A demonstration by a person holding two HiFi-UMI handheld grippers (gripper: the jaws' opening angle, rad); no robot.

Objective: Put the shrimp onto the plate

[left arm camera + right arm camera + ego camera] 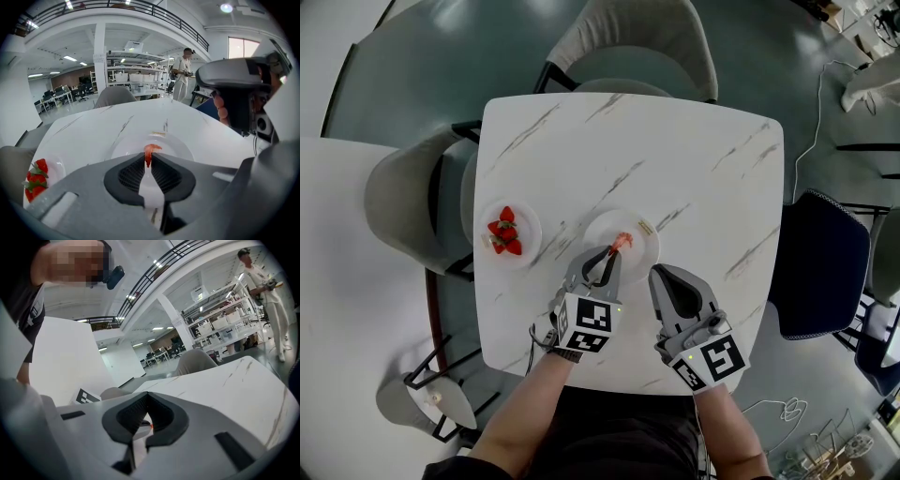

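Head view steeply down over table (675,159); gripper views low along it; head, left share plate (637,255)

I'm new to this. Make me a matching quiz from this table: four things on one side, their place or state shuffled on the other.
1 shrimp
2 strawberries
3 left gripper
4 right gripper

A on the side plate
B shut, empty
C shut on the shrimp
D between jaw tips, over the middle plate

Pairs: 1-D, 2-A, 3-C, 4-B
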